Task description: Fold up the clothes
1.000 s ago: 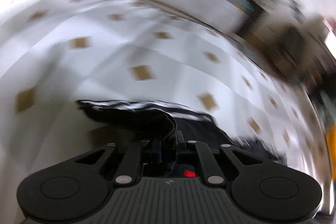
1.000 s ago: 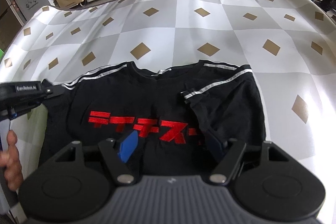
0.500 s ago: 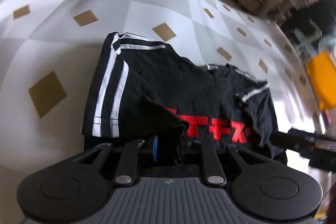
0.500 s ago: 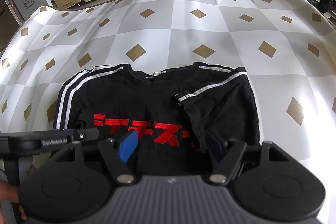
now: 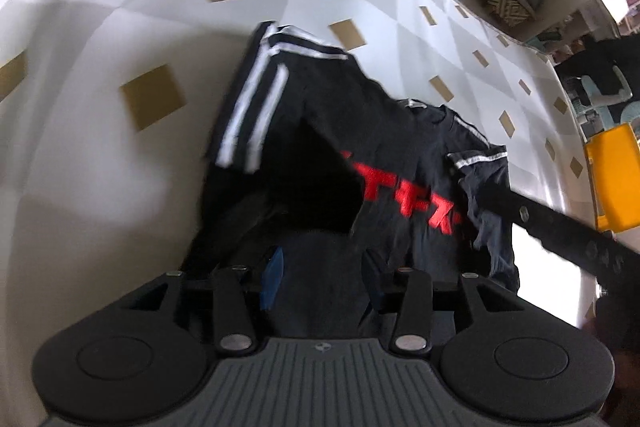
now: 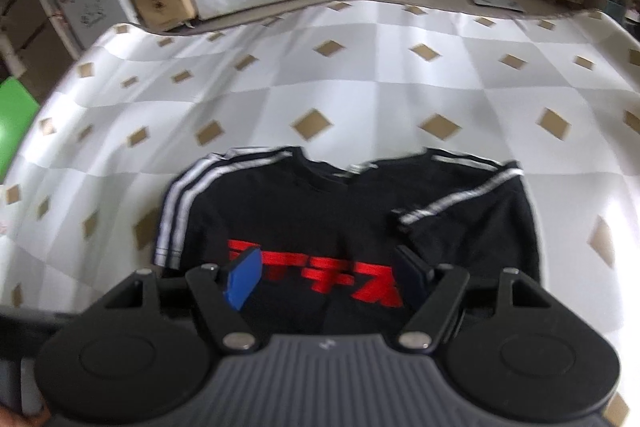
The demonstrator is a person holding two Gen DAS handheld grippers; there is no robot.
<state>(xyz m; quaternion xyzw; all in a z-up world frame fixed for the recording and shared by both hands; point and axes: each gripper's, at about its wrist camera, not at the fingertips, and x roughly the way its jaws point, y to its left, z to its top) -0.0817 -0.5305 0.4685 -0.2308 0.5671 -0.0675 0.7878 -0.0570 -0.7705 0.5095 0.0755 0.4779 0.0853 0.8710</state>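
Checkered cloth [image 6: 360,99] bears a tee [image 6: 320,219], both sleeves folded in; body fold remains. Left gripper [image 5: 320,267] is opening, nothing gripped; right gripper [image 6: 328,279] gapes empty.

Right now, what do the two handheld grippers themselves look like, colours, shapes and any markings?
Both match. The left gripper and right gripper each have a ribbed grey body with a small pale logo, flanked by two round black discs. Black linkage arms with silver pivot pins run forward to the fingers. One pad is bright blue; the opposite one looks dark navy. No cables or sleeves show.
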